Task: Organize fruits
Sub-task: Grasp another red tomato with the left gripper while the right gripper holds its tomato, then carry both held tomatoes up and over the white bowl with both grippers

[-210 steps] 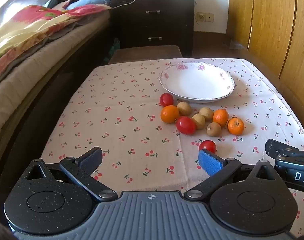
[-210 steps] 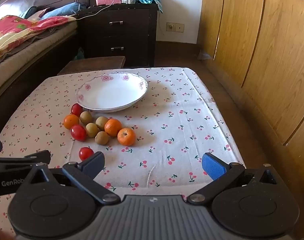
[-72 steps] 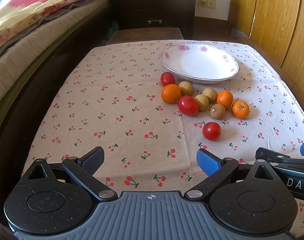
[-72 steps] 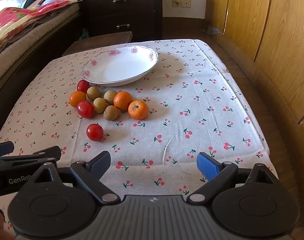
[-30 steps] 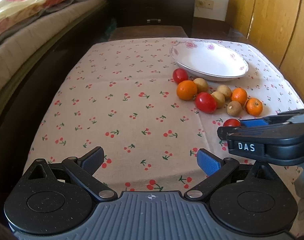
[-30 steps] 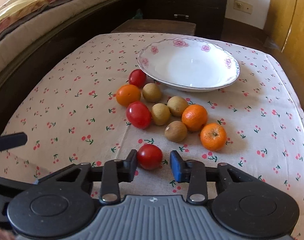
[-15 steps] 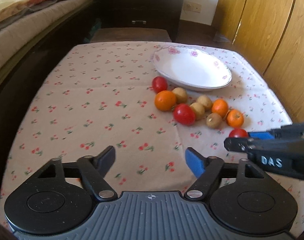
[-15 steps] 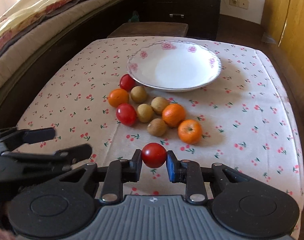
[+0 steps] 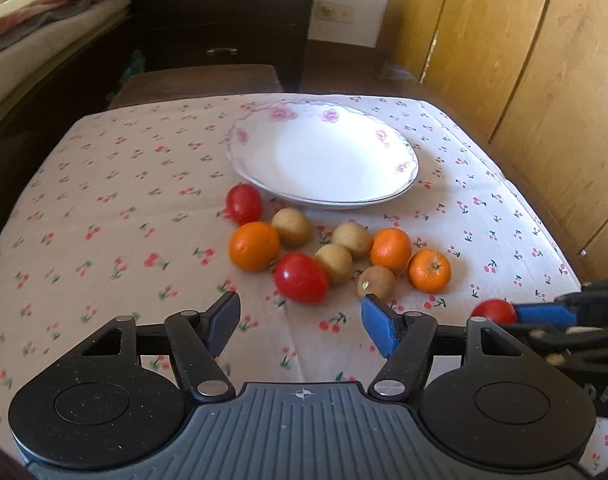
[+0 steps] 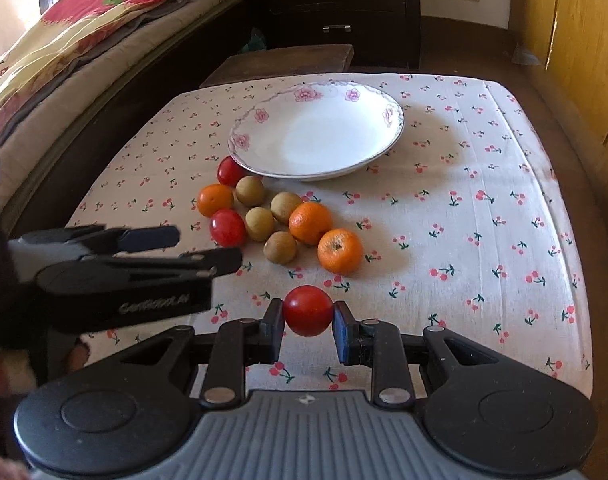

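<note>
My right gripper [image 10: 308, 326] is shut on a red tomato [image 10: 307, 311] and holds it above the cloth, in front of the fruit pile; the tomato also shows in the left wrist view [image 9: 494, 311]. My left gripper [image 9: 299, 320] is open and empty, just short of a second red tomato [image 9: 301, 277]. The pile holds three oranges, several brown kiwis and a third tomato [image 9: 244, 203]. A white flowered bowl [image 9: 404, 148] stands empty behind the pile; it also shows in the right wrist view [image 10: 392, 116].
The table wears a cherry-print cloth [image 9: 115, 184]. A bed [image 10: 63, 52] runs along the left. A dark dresser [image 9: 227, 20] and a low stool [image 9: 199, 80] stand beyond the table. Wooden cabinet doors [image 9: 524, 60] line the right side.
My right gripper closed on the nearest tomato and lifted it off the cloth. My left gripper moved forward toward the fruit pile and narrowed a little.
</note>
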A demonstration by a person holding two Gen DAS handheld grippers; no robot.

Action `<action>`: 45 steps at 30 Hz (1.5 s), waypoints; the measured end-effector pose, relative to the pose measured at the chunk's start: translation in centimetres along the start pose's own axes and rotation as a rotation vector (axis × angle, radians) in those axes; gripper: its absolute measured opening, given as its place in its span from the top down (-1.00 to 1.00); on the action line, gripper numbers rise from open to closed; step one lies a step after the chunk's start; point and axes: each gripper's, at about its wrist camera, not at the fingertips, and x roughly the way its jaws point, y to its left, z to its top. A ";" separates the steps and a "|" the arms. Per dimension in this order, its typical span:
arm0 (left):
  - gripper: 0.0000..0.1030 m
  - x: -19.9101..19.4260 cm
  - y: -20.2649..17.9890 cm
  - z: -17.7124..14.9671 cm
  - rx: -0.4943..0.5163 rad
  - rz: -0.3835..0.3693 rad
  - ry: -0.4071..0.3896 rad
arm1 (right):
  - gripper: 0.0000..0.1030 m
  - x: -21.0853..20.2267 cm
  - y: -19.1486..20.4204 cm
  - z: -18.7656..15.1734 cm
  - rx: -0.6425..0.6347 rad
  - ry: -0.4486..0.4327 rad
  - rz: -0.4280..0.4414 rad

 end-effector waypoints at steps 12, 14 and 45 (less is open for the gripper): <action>-0.30 2.6 -0.3 0.5 0.065 -0.042 0.005 | 0.46 -0.3 -0.2 -0.1 0.012 0.008 0.030; -0.29 2.7 -0.5 0.5 0.073 -0.041 0.003 | 0.46 -0.2 -0.2 -0.1 0.011 0.009 0.030; 0.21 -0.9 0.5 -0.9 -0.003 -0.005 0.047 | 0.46 -1.2 0.3 0.3 0.003 -0.018 0.012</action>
